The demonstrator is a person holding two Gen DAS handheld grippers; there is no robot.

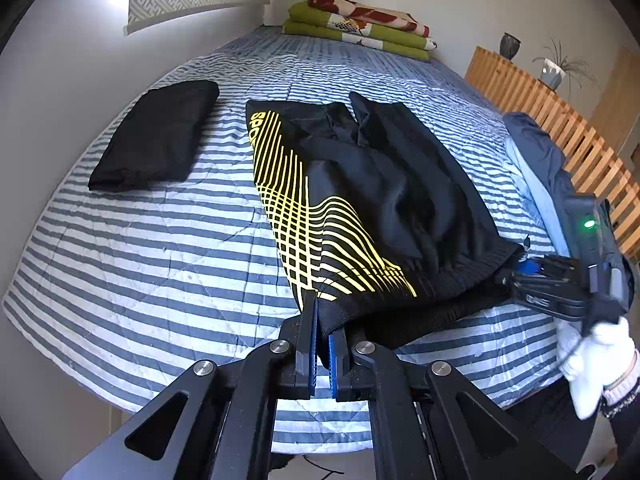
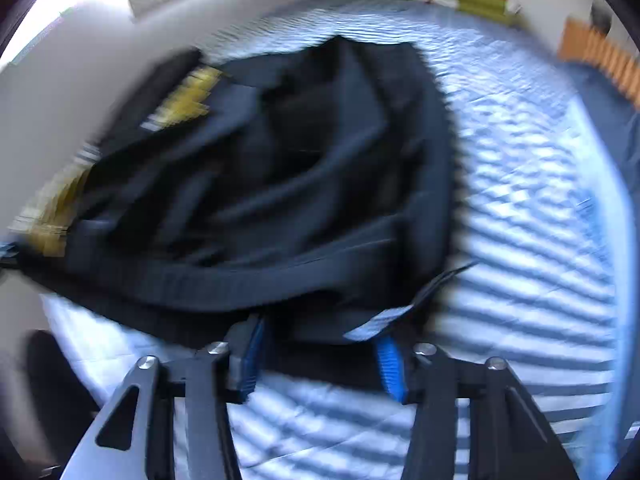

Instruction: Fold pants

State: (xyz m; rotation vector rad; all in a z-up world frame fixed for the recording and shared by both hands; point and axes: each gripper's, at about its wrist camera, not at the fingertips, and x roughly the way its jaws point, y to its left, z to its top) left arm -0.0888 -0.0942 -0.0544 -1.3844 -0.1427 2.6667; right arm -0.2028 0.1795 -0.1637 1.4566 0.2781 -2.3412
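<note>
Black pants (image 1: pixel 380 184) with a yellow line pattern lie crumpled on the striped bed, waistband toward me. My left gripper (image 1: pixel 322 320) is shut on the near left end of the waistband. In the left wrist view, my right gripper (image 1: pixel 518 268), held by a white-gloved hand (image 1: pixel 592 360), reaches the waistband's right end. The right wrist view is motion-blurred. There the right gripper (image 2: pixel 320 354) stands open, its blue pads (image 2: pixel 390 360) wide apart, with the dark waistband (image 2: pixel 248 280) of the pants (image 2: pixel 280 168) lying just beyond and between them.
A folded black garment (image 1: pixel 156 136) lies at the left of the striped quilt (image 1: pixel 140 260). Folded green and red blankets (image 1: pixel 360 24) sit at the head of the bed. A pile of blue clothes (image 1: pixel 536 160) lies by the wooden slatted rail (image 1: pixel 560 120) on the right.
</note>
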